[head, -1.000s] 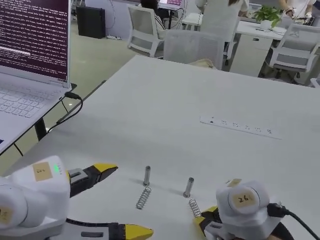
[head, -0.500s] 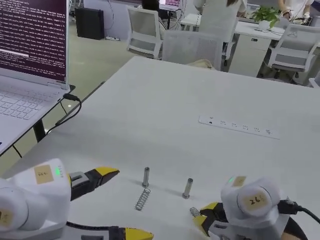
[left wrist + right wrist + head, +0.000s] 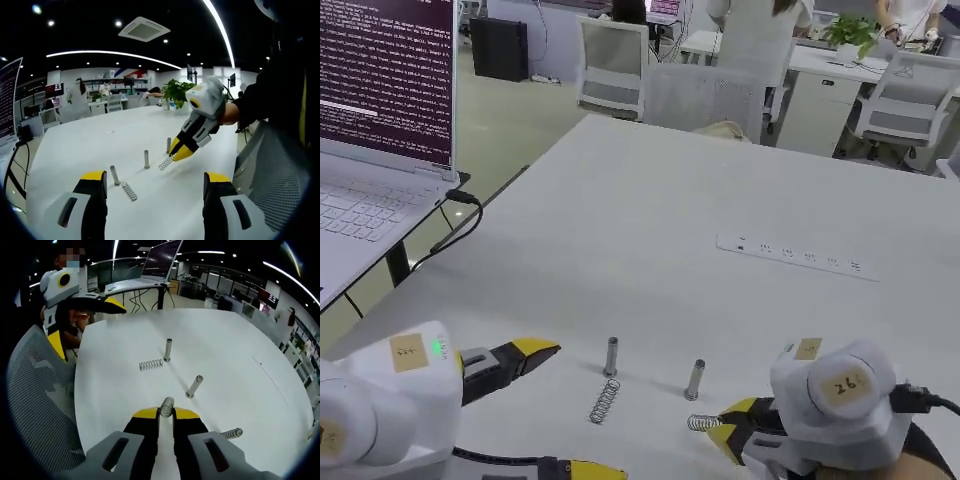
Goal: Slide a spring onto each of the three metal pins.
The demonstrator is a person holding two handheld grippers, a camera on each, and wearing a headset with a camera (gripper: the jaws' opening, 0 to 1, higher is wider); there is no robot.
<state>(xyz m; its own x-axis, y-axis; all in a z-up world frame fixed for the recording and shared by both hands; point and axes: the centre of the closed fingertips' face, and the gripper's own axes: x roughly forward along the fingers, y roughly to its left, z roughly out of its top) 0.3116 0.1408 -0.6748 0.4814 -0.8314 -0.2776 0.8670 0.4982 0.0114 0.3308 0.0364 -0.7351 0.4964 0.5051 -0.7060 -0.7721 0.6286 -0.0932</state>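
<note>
Jaws of the right gripper are pinching a small coiled steel spring near one end, so most of the coil projects beyond the tips, clear of the white bench. Jaws of the left gripper stand wide apart and hold nothing. We judge the step in hand to be threading this spring onto the nearest short upright steel pin, which stands bare just ahead. We should bring the coil's open end directly over the pin top, turn its axis vertical, lower straight down, and release only once the coil has seated. A tilted entry could tip the pin if it stands loose. A second loose steel spring lies beside the far bare pin.
</note>
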